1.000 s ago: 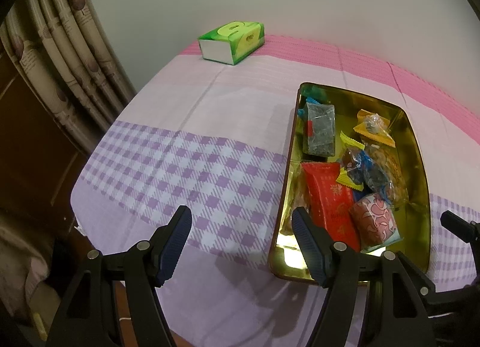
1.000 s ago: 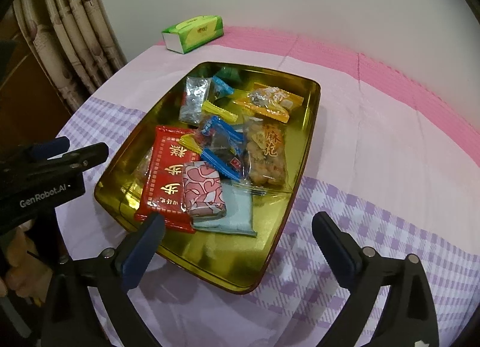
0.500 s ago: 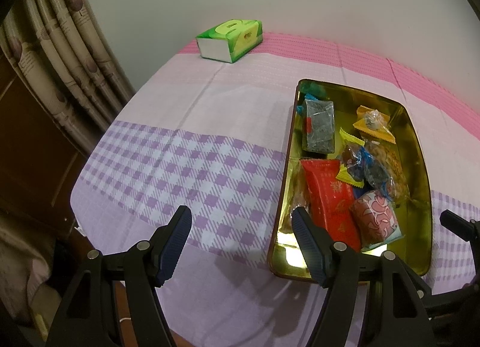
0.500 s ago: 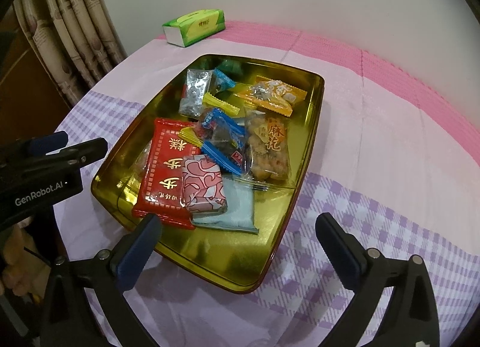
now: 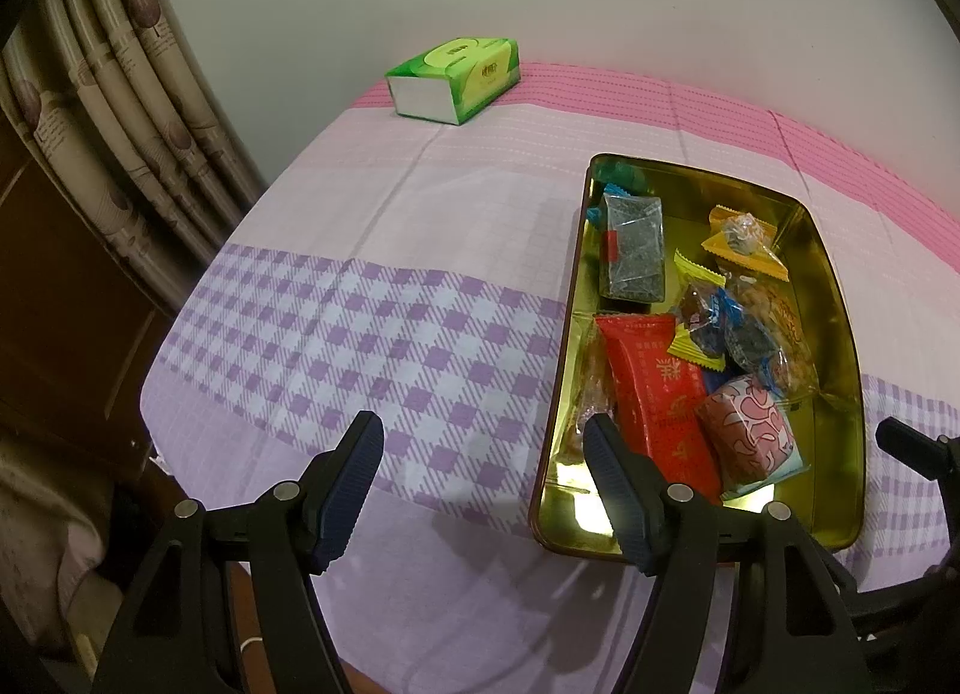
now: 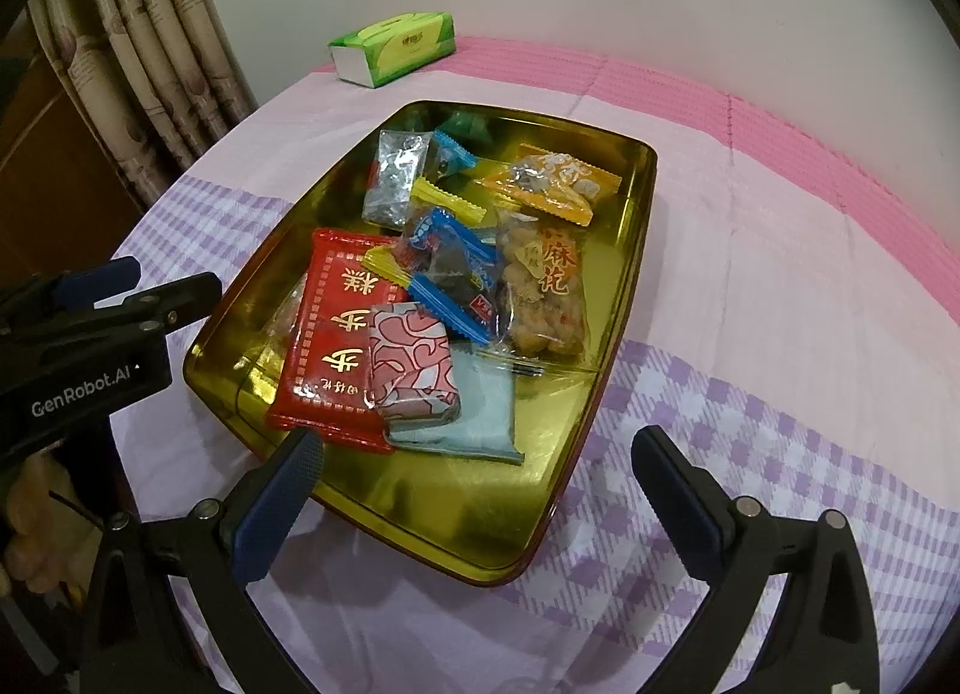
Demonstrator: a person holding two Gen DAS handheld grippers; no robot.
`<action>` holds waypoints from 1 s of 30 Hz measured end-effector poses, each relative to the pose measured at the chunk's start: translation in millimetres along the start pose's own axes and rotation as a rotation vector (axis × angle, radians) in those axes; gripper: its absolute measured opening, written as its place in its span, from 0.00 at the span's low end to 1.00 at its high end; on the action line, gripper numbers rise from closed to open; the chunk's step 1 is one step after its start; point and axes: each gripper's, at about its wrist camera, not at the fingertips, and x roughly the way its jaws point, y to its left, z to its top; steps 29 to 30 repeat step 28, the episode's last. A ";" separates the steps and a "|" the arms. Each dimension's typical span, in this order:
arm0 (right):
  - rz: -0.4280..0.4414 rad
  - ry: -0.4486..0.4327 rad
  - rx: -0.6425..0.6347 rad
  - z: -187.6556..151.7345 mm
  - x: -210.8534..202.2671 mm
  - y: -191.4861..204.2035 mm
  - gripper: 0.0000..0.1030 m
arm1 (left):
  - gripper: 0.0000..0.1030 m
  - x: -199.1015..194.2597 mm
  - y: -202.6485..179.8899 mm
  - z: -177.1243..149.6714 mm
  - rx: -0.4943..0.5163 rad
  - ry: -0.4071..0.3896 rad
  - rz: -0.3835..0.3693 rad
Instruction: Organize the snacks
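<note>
Gold-coloured shiny metal tray (image 6: 624, 298), rectangular w/ rounded corners and a dark red outer rim, sits on the cloth-covered surface (image 5: 372, 250); cloth is pink at the far edge, pale lilac in the middle, purple-and-white check nearest the cameras. All snacks lie inside the tray, loosely piled.

Contents, right wrist view: flat red foil packet w/ gold characters (image 6: 336, 334) along the tray's left side; small pink-and-white swirl-patterned block (image 6: 411, 367) lying partly on the red packet and partly on a flat pale-blue packet (image 6: 486, 415). Clear crinkly bag of brown fried twists w/ orange print (image 6: 543, 298) to the right. Blue-edged clear wrapper w/ dark filling (image 6: 456, 268) in the centre, over a yellow-ended wrapper (image 6: 384, 265). Silvery clear pouch (image 6: 396, 178) and an orange-edged clear packet (image 6: 552, 184) toward the far end, plus a small teal wrapper (image 6: 465, 125) at the far wall.

Green-and-white soft tissue pack (image 5: 456, 79) lies well apart from the tray, at the far edge near the wall. Beige patterned pleated curtain (image 5: 120, 112) hangs at left.

Left tongs (image 5: 483, 490): spread wide, nothing between them, over the check cloth beside the tray's near-left corner; right blue ribbed pad overlaps the tray edge in view. Right tongs (image 6: 474, 499): also spread wide, holding nothing, above the tray's near end.
</note>
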 end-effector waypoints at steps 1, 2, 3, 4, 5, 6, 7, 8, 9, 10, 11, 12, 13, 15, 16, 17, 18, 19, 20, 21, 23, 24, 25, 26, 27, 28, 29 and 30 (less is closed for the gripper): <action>0.001 0.000 -0.001 -0.1 -0.2 0.4 0.99 | 0.68 0.0 -0.1 0.1 0.000 0.000 0.001; 0.001 -0.001 -0.001 0.0 -0.4 0.7 0.99 | 0.68 0.0 -0.2 0.1 0.000 -0.001 0.002; 0.000 -0.001 -0.003 -0.1 -0.6 1.0 0.99 | 0.68 -0.1 -0.2 0.1 0.001 -0.001 0.001; 0.001 -0.001 -0.004 -0.3 -0.7 1.2 0.99 | 0.68 0.2 -0.4 0.2 0.000 0.000 0.001; 0.001 -0.001 -0.004 -0.1 -0.2 1.5 0.99 | 0.68 0.1 -0.6 0.2 -0.001 0.000 0.002; 0.001 0.000 -0.004 -0.3 0.0 1.6 0.99 | 0.68 0.1 -0.6 0.2 0.000 0.001 0.002; 0.002 0.000 -0.004 -0.2 0.2 1.7 0.99 | 0.68 0.0 -0.7 0.2 0.000 0.000 0.001; 0.003 0.000 -0.004 -0.2 0.3 1.8 0.99 | 0.68 -0.2 -0.8 0.3 0.001 0.000 0.001; 0.003 0.000 -0.005 -0.3 0.3 1.9 0.99 | 0.68 -0.3 -1.0 0.3 0.002 -0.001 0.001; 0.002 0.000 -0.004 0.2 0.4 2.5 0.99 | 0.68 -0.3 -1.2 0.1 0.004 -0.001 0.001; 0.002 -0.001 -0.005 0.2 0.2 2.7 0.99 | 0.68 0.1 -1.6 -0.1 0.006 -0.001 0.000; 0.004 -0.001 -0.004 0.3 0.3 2.6 0.99 | 0.68 0.3 -1.5 -0.3 0.007 0.000 0.001; 0.005 -0.001 -0.003 0.4 0.4 2.8 0.99 | 0.68 0.2 -1.5 -0.2 0.007 0.000 0.001; 0.004 -0.002 -0.002 0.5 0.2 2.8 0.99 | 0.68 0.1 -1.9 -0.2 0.005 0.000 0.000; 0.005 -0.002 -0.003 0.4 0.1 2.6 0.99 | 0.68 0.0 -1.8 -0.2 0.005 0.000 0.000; 0.006 -0.002 -0.003 0.5 0.1 2.7 0.99 | 0.68 0.0 -1.8 -0.3 0.005 -0.001 0.000; 0.004 -0.002 -0.003 0.8 0.0 3.0 0.99 | 0.68 0.1 -1.7 -0.5 0.004 -0.001 0.000; 0.003 -0.003 -0.003 0.7 0.0 3.0 0.99 | 0.68 0.2 -1.8 -0.4 0.005 0.001 -0.002; 0.004 -0.003 -0.004 0.8 -0.2 3.3 0.99 | 0.68 1.0 -2.6 -0.3 0.007 0.001 -0.004; 0.004 -0.004 -0.003 1.0 -0.6 3.6 0.99 | 0.68 1.3 -2.9 -0.4 0.007 0.001 -0.007; 0.002 -0.005 -0.004 1.1 -0.9 4.0 0.99 | 0.68 1.5 -2.9 -0.6 0.007 0.001 -0.007; 0.002 -0.006 -0.004 1.6 -1.5 4.1 0.99 | 0.68 1.6 -2.9 -0.6 0.007 0.001 -0.009; 0.002 -0.006 -0.004 1.8 -1.8 4.3 0.99 | 0.68 2.2 -3.0 -0.3 0.007 0.002 -0.010; 0.003 -0.005 -0.003 1.6 -1.6 3.8 0.99 | 0.68 2.2 -3.2 -0.3 0.006 0.001 -0.007; 0.004 -0.006 -0.004 1.8 -1.8 4.3 0.99 | 0.68 2.2 -3.6 -0.6 0.008 0.001 -0.006; 0.003 -0.006 -0.004 1.8 -1.9 4.3 0.99 | 0.68 2.2 -3.3 -0.3 0.010 0.002 -0.006; 0.003 -0.006 -0.004 1.8 -1.9 4.3 0.99 | 0.68 2.2 -3.3 -0.3 0.010 0.002 -0.006; 0.003 -0.006 -0.004 1.8 -1.9 4.3 0.99 | 0.68 2.2 -3.3 -0.3 0.010 0.002 -0.006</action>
